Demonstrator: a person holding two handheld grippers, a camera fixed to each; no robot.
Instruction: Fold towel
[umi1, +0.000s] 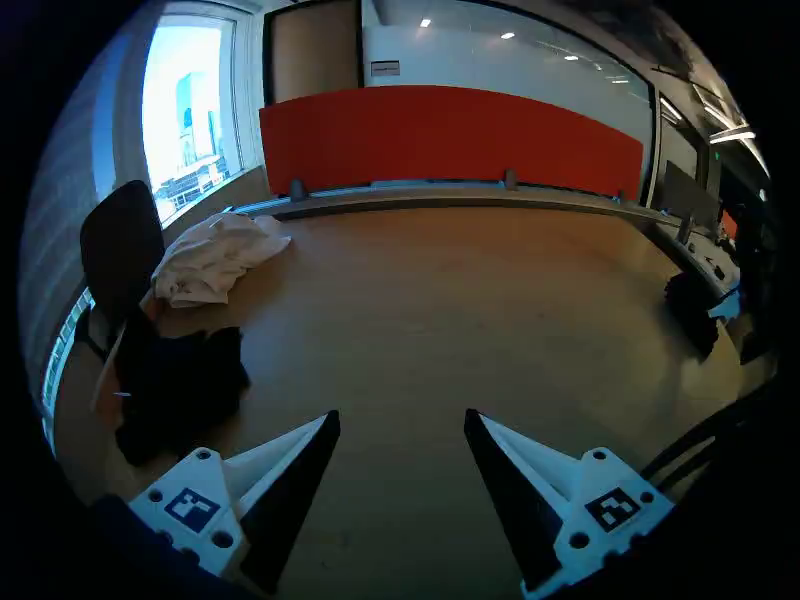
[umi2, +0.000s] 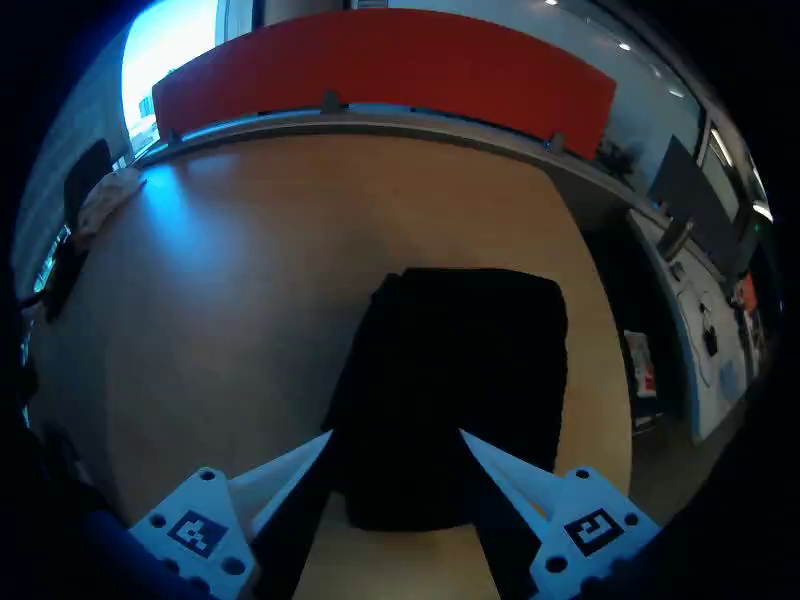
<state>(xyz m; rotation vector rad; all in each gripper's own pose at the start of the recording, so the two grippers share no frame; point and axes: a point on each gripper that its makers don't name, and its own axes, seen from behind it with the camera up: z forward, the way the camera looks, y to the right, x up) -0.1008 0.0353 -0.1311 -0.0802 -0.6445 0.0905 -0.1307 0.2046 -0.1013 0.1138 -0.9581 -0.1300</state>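
Observation:
In the right gripper view, a black towel (umi2: 455, 380) lies folded into a neat rectangle on the wooden table (umi2: 250, 300). My right gripper (umi2: 396, 433) is open just over its near edge, its fingers astride the cloth without pressing it. In the left gripper view, my left gripper (umi1: 401, 415) stands open above bare tabletop (umi1: 450, 300) with nothing between its fingers. A crumpled cream towel (umi1: 215, 255) lies at the far left. A heap of dark cloth (umi1: 180, 385) sits nearer, to the left of the gripper. The cream towel (umi2: 110, 195) is also small at the right gripper view's far left.
A red divider panel (umi1: 450, 135) runs along the table's back edge. A black chair (umi1: 120, 245) stands by the window at left. A dark object (umi1: 695, 310) rests at the table's right edge. Desks with monitors (umi2: 690, 195) stand beyond the table on the right.

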